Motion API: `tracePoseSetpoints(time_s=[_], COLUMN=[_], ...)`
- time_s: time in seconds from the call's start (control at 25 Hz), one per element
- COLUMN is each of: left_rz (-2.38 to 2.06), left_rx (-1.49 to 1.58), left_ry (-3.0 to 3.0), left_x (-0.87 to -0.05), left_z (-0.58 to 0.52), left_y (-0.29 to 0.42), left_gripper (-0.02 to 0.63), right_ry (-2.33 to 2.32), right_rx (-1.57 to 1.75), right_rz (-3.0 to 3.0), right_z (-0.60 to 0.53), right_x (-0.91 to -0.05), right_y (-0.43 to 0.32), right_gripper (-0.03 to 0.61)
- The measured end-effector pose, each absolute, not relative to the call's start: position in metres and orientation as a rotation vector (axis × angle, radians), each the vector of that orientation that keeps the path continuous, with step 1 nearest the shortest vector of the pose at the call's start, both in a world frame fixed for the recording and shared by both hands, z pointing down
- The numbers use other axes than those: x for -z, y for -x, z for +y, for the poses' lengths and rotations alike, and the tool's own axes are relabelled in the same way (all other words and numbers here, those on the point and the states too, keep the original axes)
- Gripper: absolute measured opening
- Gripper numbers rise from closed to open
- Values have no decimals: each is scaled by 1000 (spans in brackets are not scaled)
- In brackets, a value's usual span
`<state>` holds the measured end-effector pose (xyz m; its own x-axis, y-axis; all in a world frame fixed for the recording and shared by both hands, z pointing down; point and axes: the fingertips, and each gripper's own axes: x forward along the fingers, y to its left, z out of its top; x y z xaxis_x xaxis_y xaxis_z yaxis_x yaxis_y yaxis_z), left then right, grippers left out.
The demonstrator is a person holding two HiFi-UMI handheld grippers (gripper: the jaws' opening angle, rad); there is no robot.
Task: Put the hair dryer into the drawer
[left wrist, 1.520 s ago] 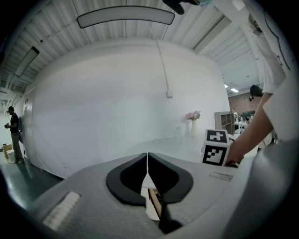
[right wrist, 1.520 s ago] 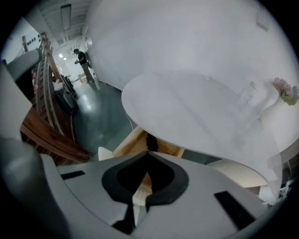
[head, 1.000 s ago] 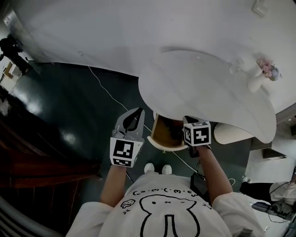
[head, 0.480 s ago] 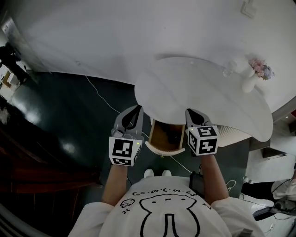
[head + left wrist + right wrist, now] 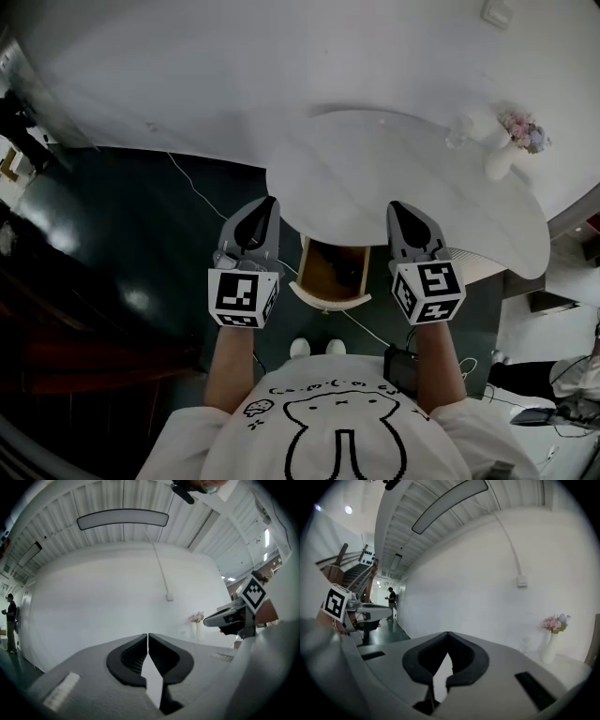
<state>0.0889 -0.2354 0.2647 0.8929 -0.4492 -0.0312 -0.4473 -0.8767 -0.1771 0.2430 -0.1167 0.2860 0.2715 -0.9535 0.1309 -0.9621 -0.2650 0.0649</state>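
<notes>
Under the round white table (image 5: 403,187) a wooden drawer (image 5: 323,295) stands pulled out. Something dark lies along the drawer's right inner side (image 5: 361,272); I cannot tell if it is the hair dryer. My left gripper (image 5: 266,202) hovers to the left of the drawer, level with the table's edge, shut and empty. My right gripper (image 5: 398,208) hovers to the drawer's right, over the table's rim, also shut and empty. In the left gripper view the jaws (image 5: 148,635) meet with nothing between them; the right gripper view shows the same (image 5: 448,633).
A white vase of flowers (image 5: 502,155) and a small glass (image 5: 459,131) stand on the table's far right. A white cable (image 5: 197,187) runs across the dark floor at left. A person (image 5: 10,620) stands far off by the wall. My feet (image 5: 314,347) are just behind the drawer.
Both grippers have risen. The right one came up from the drawer's mouth and tipped from pointing down to almost level; the left rose a little beside the table.
</notes>
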Motion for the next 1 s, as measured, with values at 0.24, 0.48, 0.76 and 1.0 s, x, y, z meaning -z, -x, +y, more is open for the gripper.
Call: tracePoseSetpoints(time_s=[0.24,0.48,0.76,1.0], left_rz=[710,698,688,673], left_rx=[-31,-50,-77,-95], left_ry=[2872,2847,2824,2811], left_x=[-251,-240,-229,-222], left_z=[-236,-232,-227,-221], left_y=[-86,-87,-87,-84], left_gripper=[21,21,20,21], right_ry=[-2451,-2507,-2507,-2493], right_rx=[-9,166,263,309], right_rz=[-1857,-1770,-1733,-1736], right_z=[-100,-83,-73,-67], right_x=[-265,-241,-227,-221], right_y=[-247,-256,-257,-249], right_gripper=[-3,-3,-3,-3])
